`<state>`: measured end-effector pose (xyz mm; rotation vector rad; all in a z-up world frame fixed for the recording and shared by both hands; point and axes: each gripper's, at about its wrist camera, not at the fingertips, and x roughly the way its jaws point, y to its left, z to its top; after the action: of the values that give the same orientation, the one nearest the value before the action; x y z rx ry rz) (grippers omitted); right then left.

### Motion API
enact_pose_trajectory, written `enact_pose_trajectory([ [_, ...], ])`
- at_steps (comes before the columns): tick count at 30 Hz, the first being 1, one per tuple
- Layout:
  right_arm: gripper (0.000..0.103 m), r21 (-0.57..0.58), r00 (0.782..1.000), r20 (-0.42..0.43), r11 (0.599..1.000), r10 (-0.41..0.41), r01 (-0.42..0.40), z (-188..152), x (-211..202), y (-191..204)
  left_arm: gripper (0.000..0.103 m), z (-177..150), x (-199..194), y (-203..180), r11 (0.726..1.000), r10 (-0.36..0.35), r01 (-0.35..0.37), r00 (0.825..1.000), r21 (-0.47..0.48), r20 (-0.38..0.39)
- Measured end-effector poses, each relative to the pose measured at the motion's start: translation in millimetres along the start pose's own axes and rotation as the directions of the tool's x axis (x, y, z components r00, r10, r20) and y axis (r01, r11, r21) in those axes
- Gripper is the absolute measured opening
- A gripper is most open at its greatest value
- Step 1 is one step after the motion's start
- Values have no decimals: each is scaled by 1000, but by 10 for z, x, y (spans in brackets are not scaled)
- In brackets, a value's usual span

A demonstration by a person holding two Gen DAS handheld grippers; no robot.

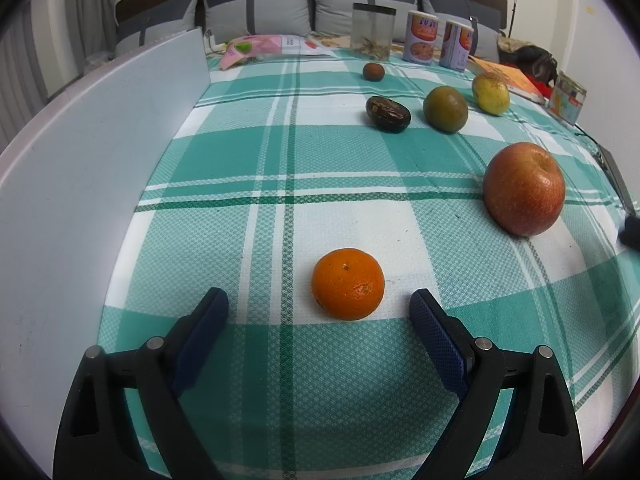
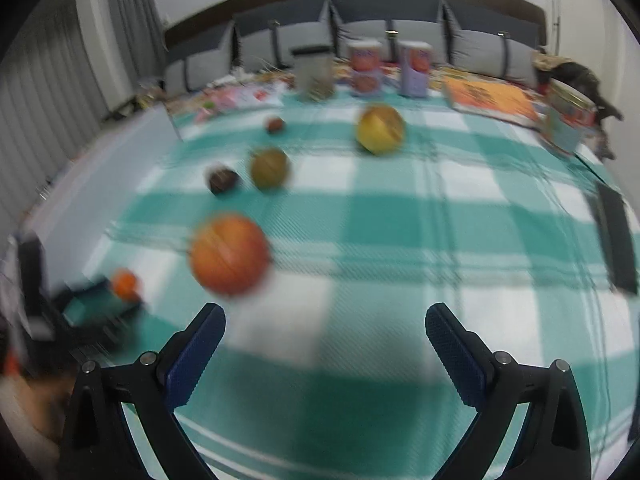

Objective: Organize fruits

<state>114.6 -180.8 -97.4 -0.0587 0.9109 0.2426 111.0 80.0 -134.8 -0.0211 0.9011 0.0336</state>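
Left tongs (image 1: 319, 302) spread wide, nothing pinched; tangerine (image 1: 347, 283) sits on the green-and-white plaid cloth (image 1: 248, 240) just ahead of the tips, roughly centred between them, not touching either pad. Right tongs (image 2: 325, 320) also spread wide, empty, over bare cloth; that view is motion-blurred. Red apple (image 1: 523, 189) lies to the right of the tangerine, apart from it. Farther back: dark brown oblong fruit (image 1: 387, 114), greenish round fruit (image 1: 445, 109) just beside it, yellow pear-like fruit (image 1: 490, 93), small reddish-brown fruit (image 1: 373, 71). Clear jar (image 1: 372, 32) and two cans (image 1: 420, 38) at the far edge. White board (image 1: 92, 152) along the left.
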Motion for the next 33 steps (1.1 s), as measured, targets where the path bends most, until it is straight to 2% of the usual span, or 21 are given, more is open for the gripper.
enact_pose_trajectory([
  [3, 100, -10, 998, -41, 998, -55, 55, -245, 130, -66, 94, 0, 0, 0, 1000, 0, 0, 1000, 0, 0],
  [6, 100, -23, 996, -46, 996, -82, 81, -303, 215, -82, 94, 0, 0, -1, 1000, 0, 0, 1000, 0, 0],
  [11, 103, -25, 997, -29, 997, -74, 74, -343, 234, -107, 94, 0, 0, -1, 1000, 0, 0, 1000, 1, 0],
  [33, 103, -25, 997, -18, 997, -78, 77, -356, 227, -93, 94, -2, 2, -2, 1000, 1, -1, 1000, 1, 0],
])
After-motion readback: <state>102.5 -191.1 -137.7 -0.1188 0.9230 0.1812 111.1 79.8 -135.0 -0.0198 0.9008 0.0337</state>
